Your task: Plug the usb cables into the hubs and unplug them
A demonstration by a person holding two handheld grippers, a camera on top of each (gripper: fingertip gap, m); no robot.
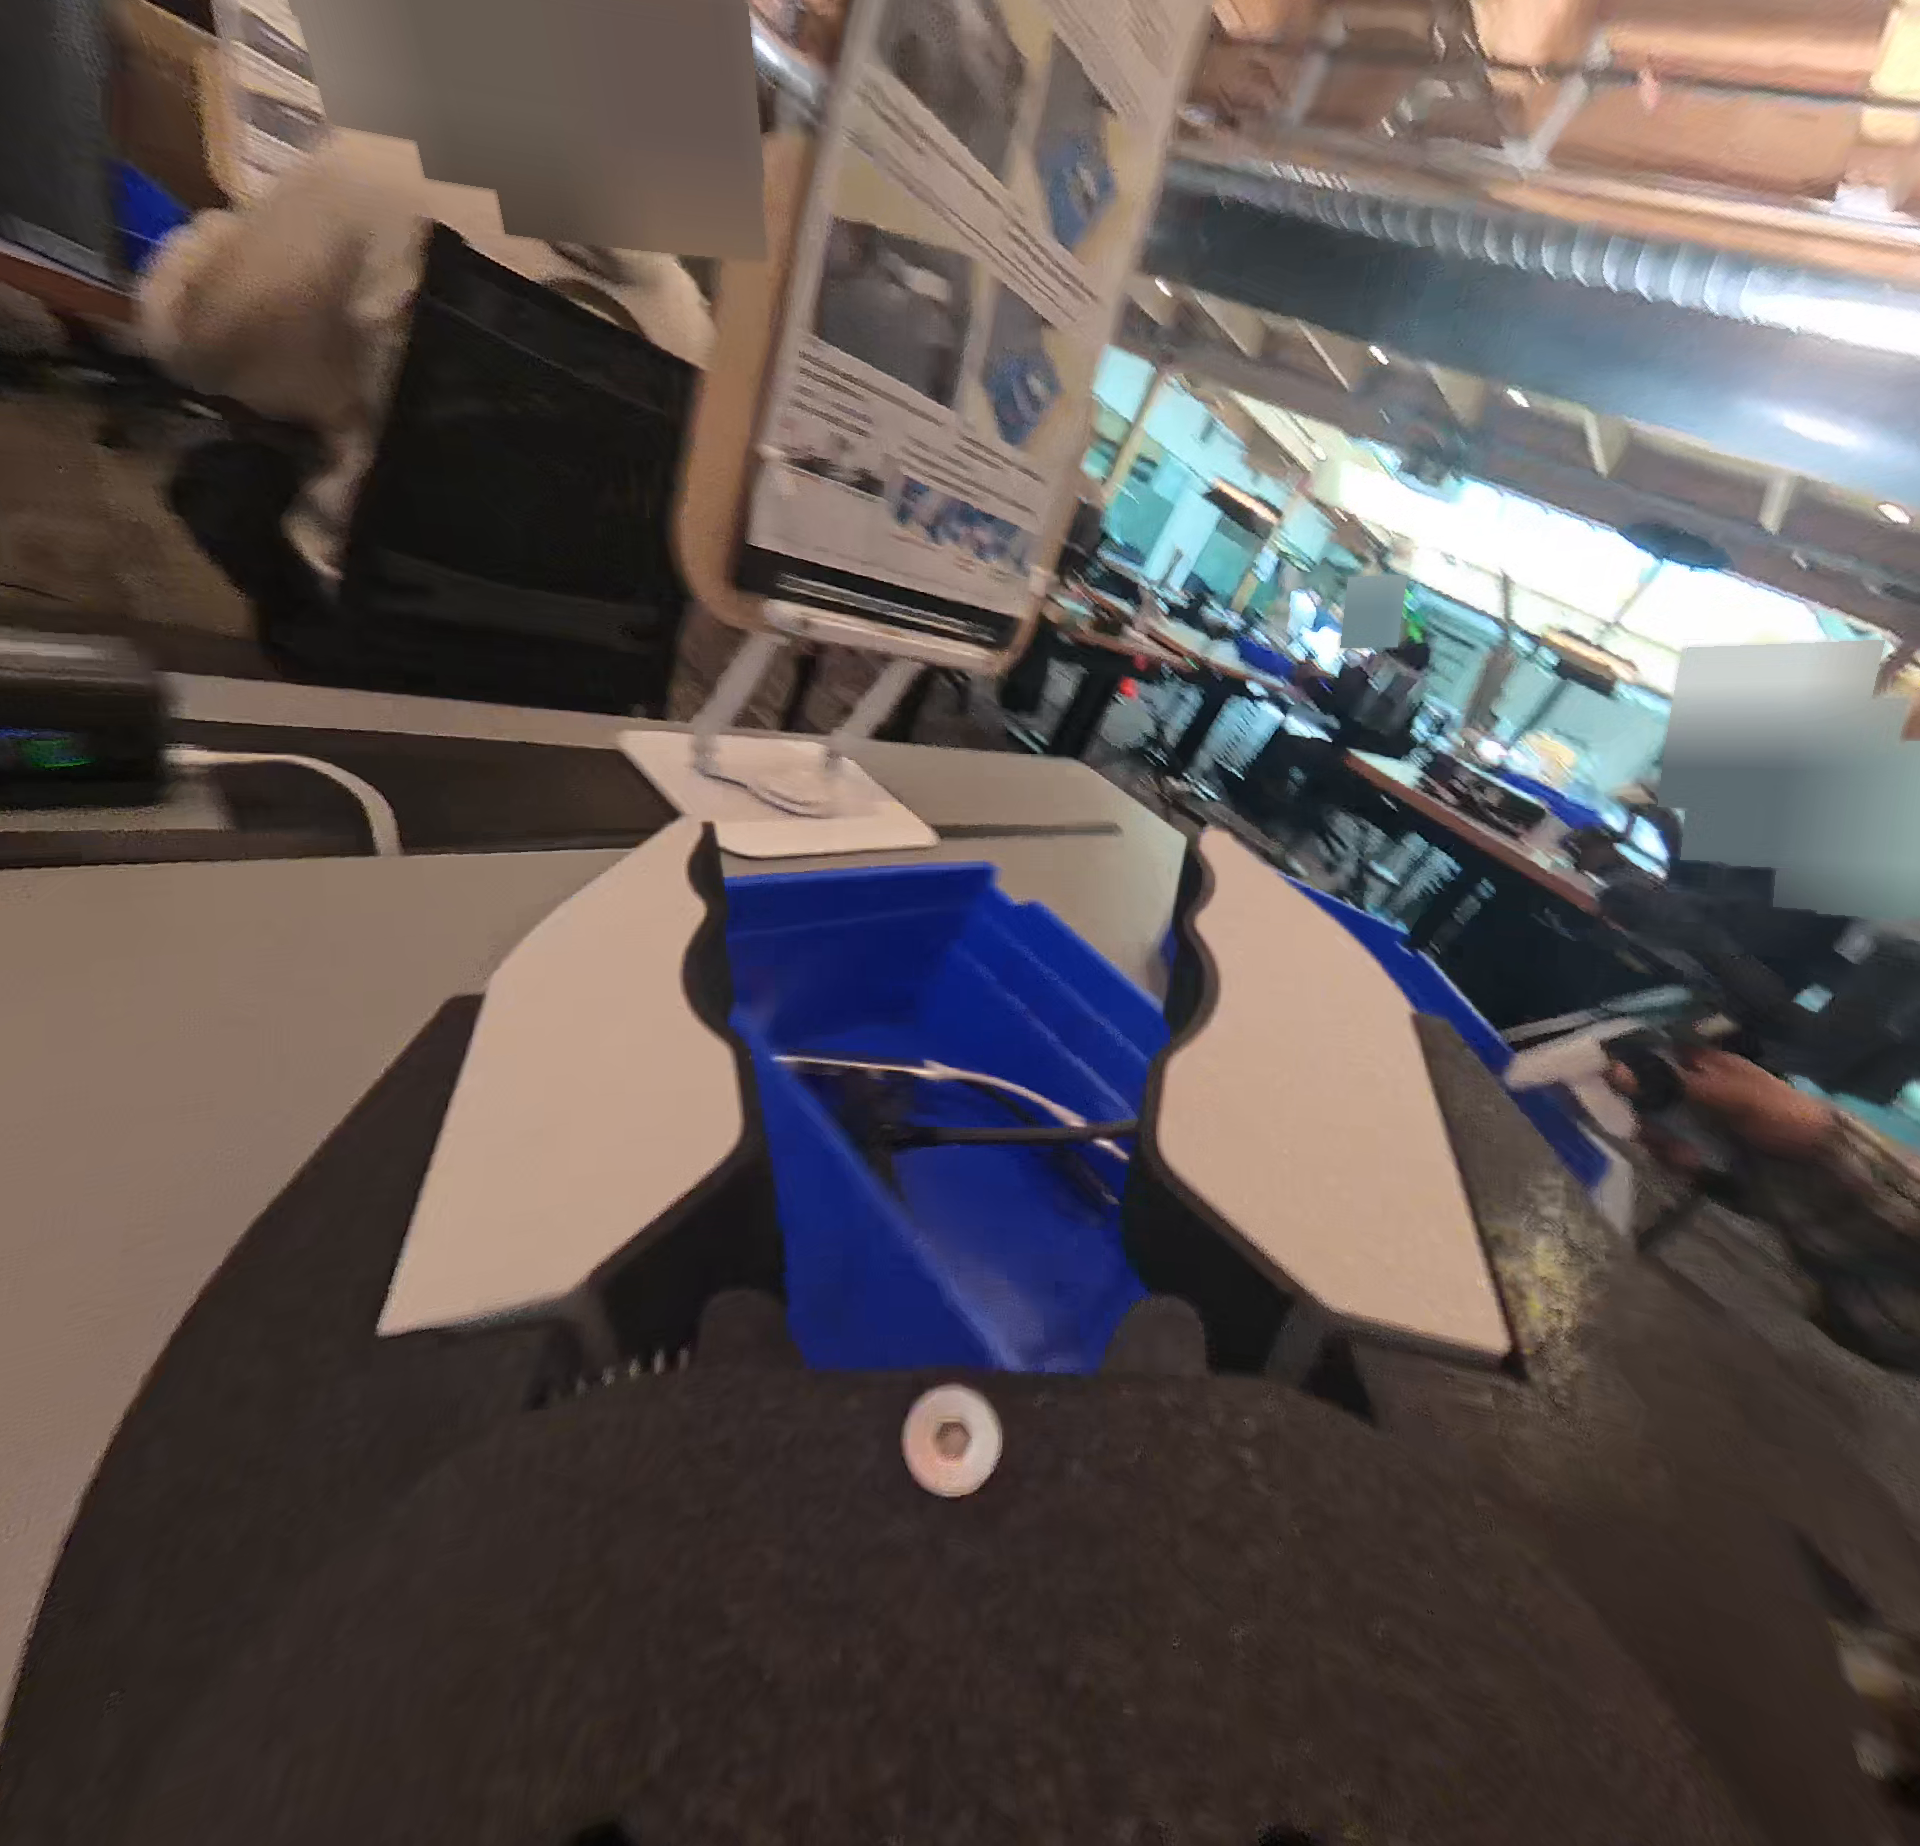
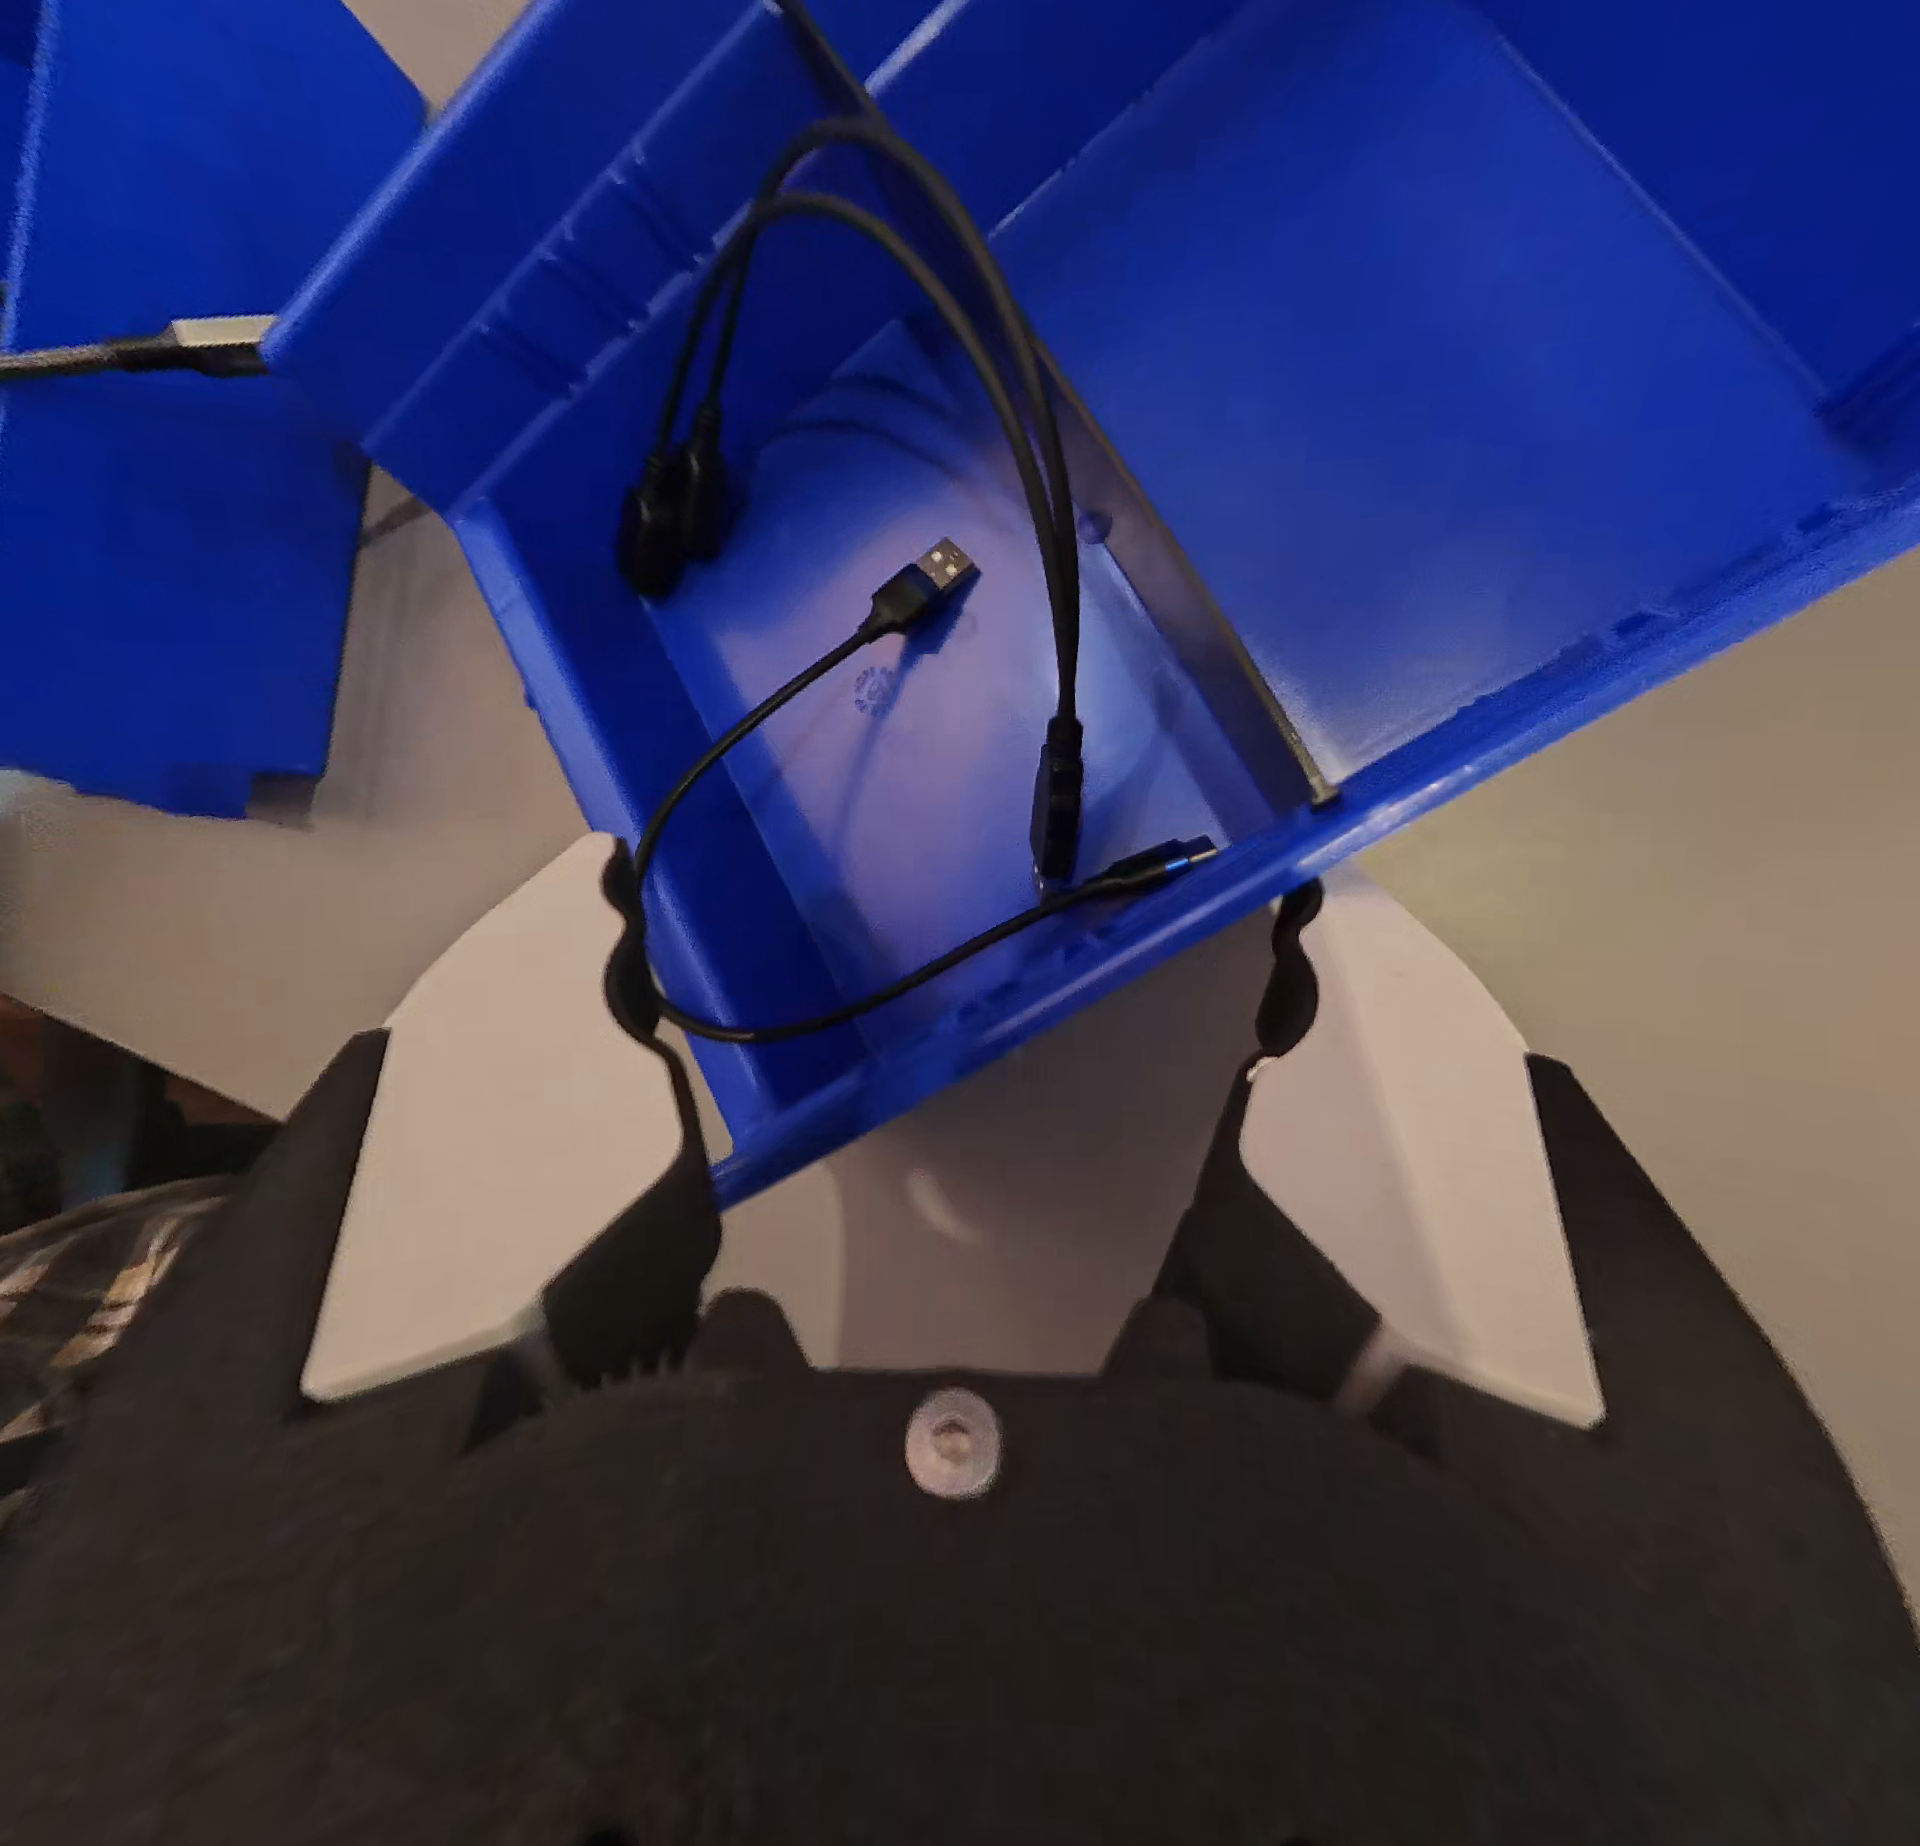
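- our left gripper (image 1: 948, 975) is spread, empty, above the blue plastic bin (image 1: 862, 908).
- our right gripper (image 2: 961, 965) is spread wide, empty, at the blue plastic bin's (image 2: 1143, 975) near rim.
- the thin black usb cable (image 2: 920, 591) lies inside that bin, beside the black multi-branch hub lead (image 2: 1058, 788), unplugged.

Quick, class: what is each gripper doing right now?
Left gripper: open, empty, above a blue bin.
Right gripper: open, empty, above the black USB cable.

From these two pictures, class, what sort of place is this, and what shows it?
Probably an open workshop or lab: long workbenches in rows, bare ceiling ducting, and blue parts bins holding cables.
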